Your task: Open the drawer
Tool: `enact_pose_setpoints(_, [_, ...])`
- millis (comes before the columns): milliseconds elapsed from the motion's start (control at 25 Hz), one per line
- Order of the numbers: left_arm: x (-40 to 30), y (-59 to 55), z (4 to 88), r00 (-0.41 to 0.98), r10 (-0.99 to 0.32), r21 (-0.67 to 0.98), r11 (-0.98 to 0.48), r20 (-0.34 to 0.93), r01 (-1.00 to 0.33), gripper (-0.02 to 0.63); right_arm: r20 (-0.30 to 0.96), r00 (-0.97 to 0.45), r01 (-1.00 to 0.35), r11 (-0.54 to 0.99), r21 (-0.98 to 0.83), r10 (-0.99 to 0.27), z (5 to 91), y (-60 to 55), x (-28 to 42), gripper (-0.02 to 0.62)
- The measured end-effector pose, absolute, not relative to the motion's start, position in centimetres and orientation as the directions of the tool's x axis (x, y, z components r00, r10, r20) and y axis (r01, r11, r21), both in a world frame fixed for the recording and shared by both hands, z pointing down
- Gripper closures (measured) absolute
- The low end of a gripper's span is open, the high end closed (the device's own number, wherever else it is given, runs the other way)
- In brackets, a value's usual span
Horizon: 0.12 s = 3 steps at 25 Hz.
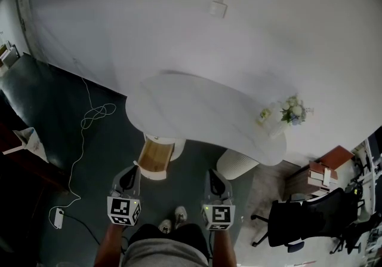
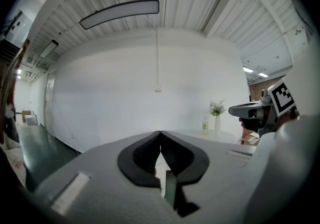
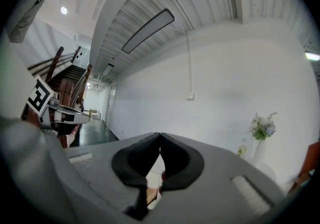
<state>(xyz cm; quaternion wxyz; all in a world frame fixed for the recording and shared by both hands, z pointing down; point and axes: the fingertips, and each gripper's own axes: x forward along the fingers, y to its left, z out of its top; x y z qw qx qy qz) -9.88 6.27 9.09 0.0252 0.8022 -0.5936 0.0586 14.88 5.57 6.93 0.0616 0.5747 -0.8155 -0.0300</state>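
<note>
A small white drawer unit with a wood-coloured face (image 1: 154,156) stands under the near edge of the white curved table (image 1: 197,110). Both grippers are held apart from it, above the floor in front. My left gripper (image 1: 132,171) is just to the unit's near left, and its black pads (image 2: 150,154) meet at the tip with nothing between them. My right gripper (image 1: 212,176) hangs to the unit's right, shut and empty too, its pads (image 3: 174,160) touching. A sliver of wood (image 3: 150,196) shows below those pads.
A white cylindrical bin (image 1: 236,164) stands beside the unit. A vase of flowers (image 1: 290,110) sits on the table's right end. A black office chair (image 1: 301,222) and stacked boxes (image 1: 322,173) are at the right. A white cable (image 1: 83,134) trails over the dark floor at the left.
</note>
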Motion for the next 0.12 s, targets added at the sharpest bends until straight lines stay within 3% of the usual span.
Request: enact_pose_setpoints(120, [-9.99, 6.24, 8.99, 0.287, -0.951, -0.029, -0.292, 0.119, -0.956, 0.597, 0.063, -0.333, -0.933, 0.338, 0.124, -0.941, 6.77, 5.50, 14.82, 0.592])
